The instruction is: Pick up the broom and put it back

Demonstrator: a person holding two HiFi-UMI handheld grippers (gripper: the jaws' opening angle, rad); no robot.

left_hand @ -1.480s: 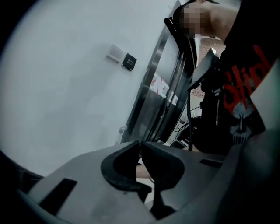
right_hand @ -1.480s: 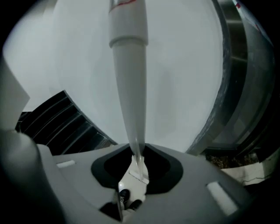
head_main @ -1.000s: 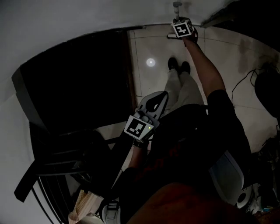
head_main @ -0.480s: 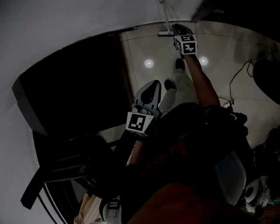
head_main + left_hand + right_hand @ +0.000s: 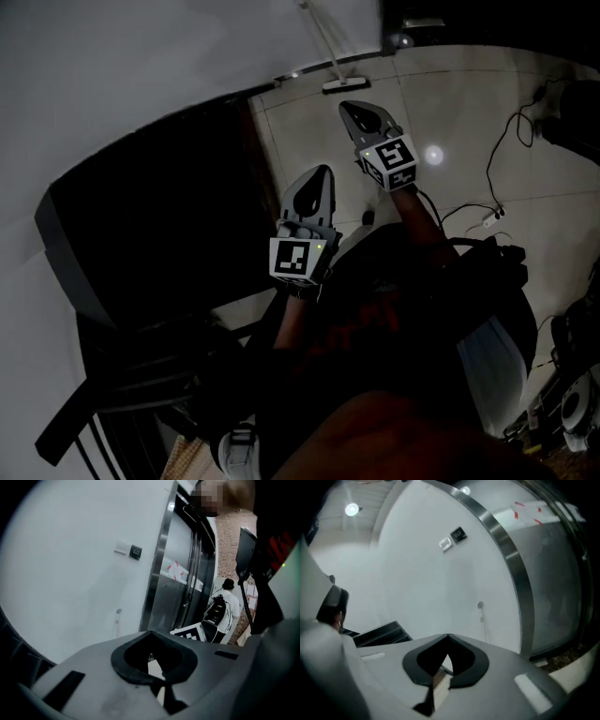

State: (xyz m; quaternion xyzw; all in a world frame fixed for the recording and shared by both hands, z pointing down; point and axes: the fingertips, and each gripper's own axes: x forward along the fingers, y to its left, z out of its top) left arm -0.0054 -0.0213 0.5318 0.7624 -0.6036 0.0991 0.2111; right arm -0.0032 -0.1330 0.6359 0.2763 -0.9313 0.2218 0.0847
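**Two grippers shut and empty, broom back at the wall**

A second ago the right gripper point(image 5: 354, 112) was stretched far out and low, at the foot of the wall point(image 5: 141, 75) where the broom point(image 5: 345, 85) is. Now it has come back up toward the body. Its jaws have closed fully and are pressed together with nothing between them. The right gripper view shows the tips meeting, with only the wall behind them. The left gripper point(image 5: 319, 178) has moved only a little. It is held in front of the chest, its jaws also together and holding nothing.

The broom is in neither gripper. It stands by itself, with its head on the floor point(image 5: 450, 103) at the foot of the wall. Its thin handle leans up against the wall, well apart from both grippers. Each gripper view shows a thin pale stick on the white wall, most likely this handle.

From this I judge that the broom was let go and the putting back is done, or nearly done. At most it remains to see that the broom does not slide.
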